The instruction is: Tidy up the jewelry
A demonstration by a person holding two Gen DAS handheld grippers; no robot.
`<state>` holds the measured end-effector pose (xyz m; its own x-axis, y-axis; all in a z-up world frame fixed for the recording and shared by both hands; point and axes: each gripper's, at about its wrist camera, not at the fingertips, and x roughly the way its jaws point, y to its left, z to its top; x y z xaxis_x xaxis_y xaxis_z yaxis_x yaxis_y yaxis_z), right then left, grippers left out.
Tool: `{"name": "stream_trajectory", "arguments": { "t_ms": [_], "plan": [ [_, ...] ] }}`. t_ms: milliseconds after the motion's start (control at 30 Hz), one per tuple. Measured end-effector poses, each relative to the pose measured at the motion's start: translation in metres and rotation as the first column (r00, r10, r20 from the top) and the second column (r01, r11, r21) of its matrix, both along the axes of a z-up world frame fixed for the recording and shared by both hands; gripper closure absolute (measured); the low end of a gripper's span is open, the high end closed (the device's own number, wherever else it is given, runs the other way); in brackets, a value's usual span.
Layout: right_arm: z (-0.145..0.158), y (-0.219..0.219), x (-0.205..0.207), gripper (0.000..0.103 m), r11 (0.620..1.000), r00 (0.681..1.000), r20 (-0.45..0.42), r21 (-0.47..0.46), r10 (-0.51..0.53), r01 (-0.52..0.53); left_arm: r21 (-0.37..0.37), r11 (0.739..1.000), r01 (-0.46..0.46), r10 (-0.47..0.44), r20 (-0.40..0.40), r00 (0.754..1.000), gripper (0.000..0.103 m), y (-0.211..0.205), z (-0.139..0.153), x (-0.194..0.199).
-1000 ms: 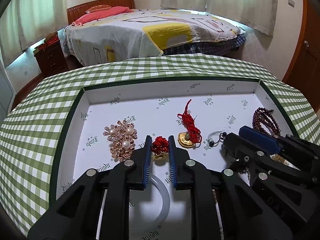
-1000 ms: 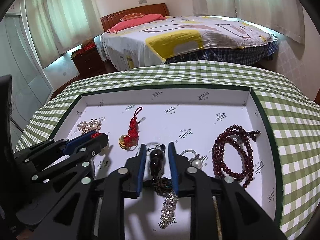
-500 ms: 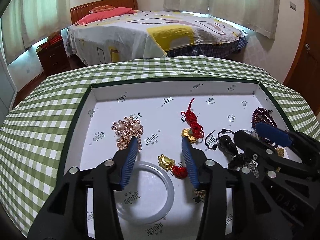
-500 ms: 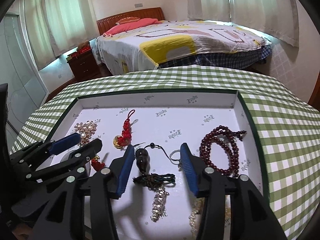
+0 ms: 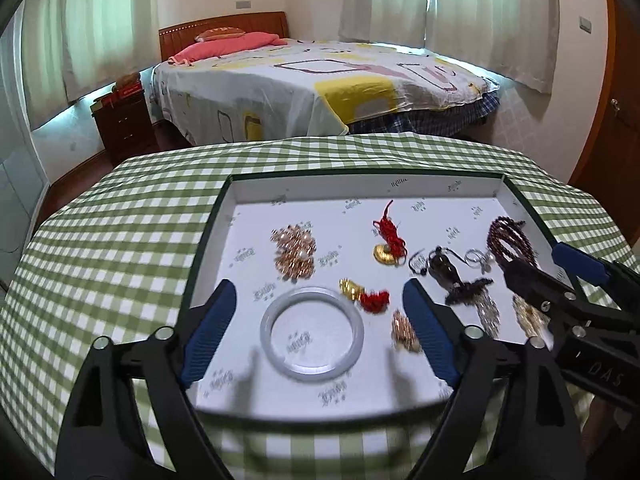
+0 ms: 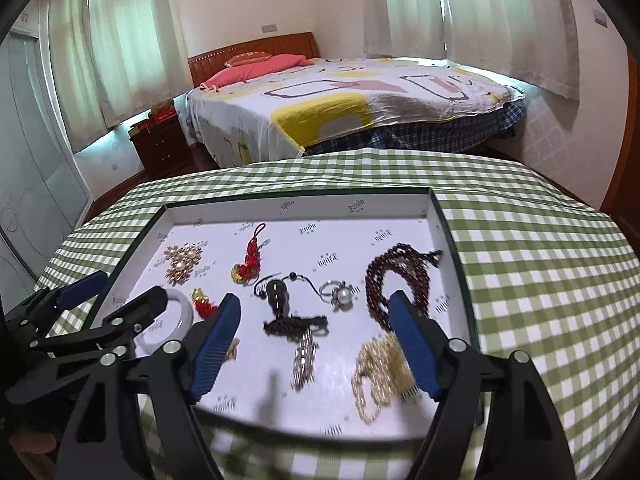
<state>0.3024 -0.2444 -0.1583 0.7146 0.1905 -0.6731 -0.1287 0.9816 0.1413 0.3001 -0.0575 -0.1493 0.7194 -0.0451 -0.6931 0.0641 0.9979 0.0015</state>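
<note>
Both hand-held grippers, left [image 5: 316, 304] and right [image 6: 316, 314], spread wide, empty, above one tray [image 6: 436, 216] on the table [image 6: 520, 240]. Inside: one bangle [image 5: 312, 332], two red-tassel charms [image 5: 390, 236], one bead bracelet [image 6: 394, 276], one ring [image 6: 340, 292], one brooch [image 6: 182, 260]. Near-edge pieces blurred.

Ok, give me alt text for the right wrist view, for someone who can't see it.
The open right tool hangs empty over a white-lined tray of jewelry: a dark red bead bracelet, a pearl ring and a black gourd pendant. A bed stands behind.
</note>
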Motion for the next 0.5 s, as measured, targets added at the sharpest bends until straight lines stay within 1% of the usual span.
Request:
{"name": "stream_trajectory", "arguments": {
  "t_ms": [100, 300, 367, 500],
  "plan": [
    [0.006, -0.003, -0.015, 0.025, 1.0, 1.0, 0.011, -0.003, -0.003, 0.003, 0.004, 1.0, -0.013, 0.013, 0.013, 1.0, 0.014, 0.005, 0.006, -0.018],
    [0.023, -0.006, -0.049, 0.023, 1.0, 0.999, 0.04, -0.015, -0.007, 0.008, -0.005, 0.999, -0.034, 0.034, 0.035, 0.999, 0.012, 0.016, 0.026, -0.059],
    [0.028, -0.007, -0.062, 0.022, 1.0, 0.999, 0.049, -0.016, -0.007, 0.008, -0.013, 0.999, -0.047, 0.048, 0.051, 0.998, 0.009, 0.02, 0.033, -0.073],
    [0.04, -0.006, -0.087, 0.02, 1.0, 0.998, 0.069, -0.031, 0.0, 0.002, -0.027, 0.998, -0.063, 0.065, 0.083, 0.994, 0.009, 0.028, 0.051, -0.102]
  ]
}}
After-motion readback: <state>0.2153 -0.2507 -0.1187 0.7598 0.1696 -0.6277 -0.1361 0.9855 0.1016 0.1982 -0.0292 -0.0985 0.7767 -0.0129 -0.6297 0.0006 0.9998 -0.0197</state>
